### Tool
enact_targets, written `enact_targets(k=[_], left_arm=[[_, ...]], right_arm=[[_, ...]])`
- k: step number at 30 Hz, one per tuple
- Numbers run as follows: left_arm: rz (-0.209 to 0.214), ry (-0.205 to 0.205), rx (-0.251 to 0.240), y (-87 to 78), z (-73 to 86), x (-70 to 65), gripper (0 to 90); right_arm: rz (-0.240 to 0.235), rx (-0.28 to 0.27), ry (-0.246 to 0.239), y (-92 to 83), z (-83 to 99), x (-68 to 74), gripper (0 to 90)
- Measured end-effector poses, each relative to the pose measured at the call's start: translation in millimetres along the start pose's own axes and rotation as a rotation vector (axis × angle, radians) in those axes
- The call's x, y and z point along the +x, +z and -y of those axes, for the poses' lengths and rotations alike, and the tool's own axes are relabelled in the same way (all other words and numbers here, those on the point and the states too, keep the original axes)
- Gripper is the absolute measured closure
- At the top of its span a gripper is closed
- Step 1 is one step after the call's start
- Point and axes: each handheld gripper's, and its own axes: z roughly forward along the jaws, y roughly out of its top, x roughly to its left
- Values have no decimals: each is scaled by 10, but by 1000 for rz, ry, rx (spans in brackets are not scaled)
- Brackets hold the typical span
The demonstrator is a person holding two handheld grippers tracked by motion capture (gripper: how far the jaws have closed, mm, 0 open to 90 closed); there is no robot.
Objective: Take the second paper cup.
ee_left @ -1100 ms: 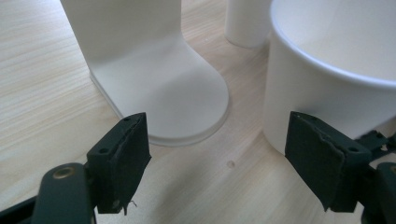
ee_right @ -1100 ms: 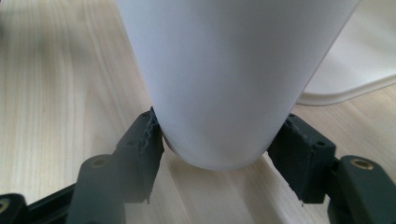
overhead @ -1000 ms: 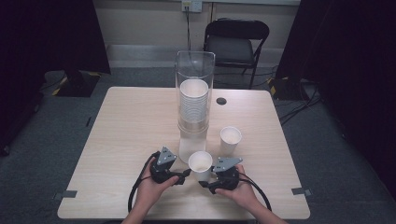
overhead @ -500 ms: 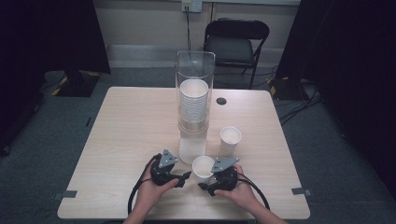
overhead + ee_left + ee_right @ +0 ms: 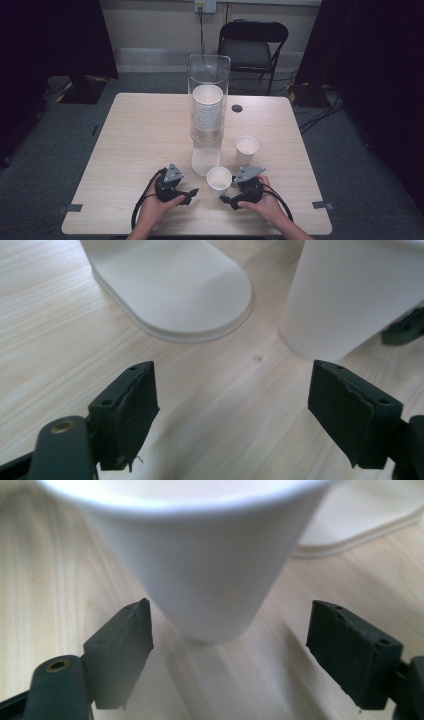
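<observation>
setup: a clear dispenser tube [image 5: 208,95] full of stacked white cups stands mid-counter on a white base [image 5: 205,159], and a person works two handheld grippers at the near edge of the counter [image 5: 130,135]

cup in play: a white paper cup [image 5: 219,179] stands upright just in front of the dispenser base, between the two grippers and closer to the right one

right gripper [image 5: 231,199]: jaws spread wide, nothing pinched; in the right gripper view the cup [image 5: 200,570] fills the space just ahead of the gap, its narrow bottom sitting between the two pads without touching either as far as I can tell

left gripper [image 5: 191,191]: also wide open and empty, parked on the counter to the left of the cup; in the left gripper view the cup's side [image 5: 350,300] is off to the right and the dispenser base [image 5: 175,285] is straight ahead

other cup: a second cup [image 5: 246,148] already stands upright further back on the right, well apart from the one in play

done so far: looks to me like cups are being pulled from the stack and set out on the counter, two are out and both are standing free

what's left: my guess is the near cup is either freshly set down or about to be grabbed, can't say which; either way the tube is far from empty, so plenty of cups to go

watch out: paper cup is light, so a nudge from an open jaw could tip it
</observation>
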Motion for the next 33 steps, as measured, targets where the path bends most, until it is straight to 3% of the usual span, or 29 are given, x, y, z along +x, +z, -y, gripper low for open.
enact_targets(k=[10, 21, 27, 33], left_arm=[[-11, 5, 46, -134, 162, 146, 190], [-15, -17, 60, -247, 284, 253, 190], [-26, 1, 72, -303, 329, 316, 190], [-26, -7, 77, -352, 376, 362, 190]], right_arm=[[11, -4, 47, -284, 188, -171, 164], [67, 0, 95, -543, 388, -351, 156], [83, -9, 133, -683, 539, -434, 157], [117, -7, 161, -842, 705, -518, 158]])
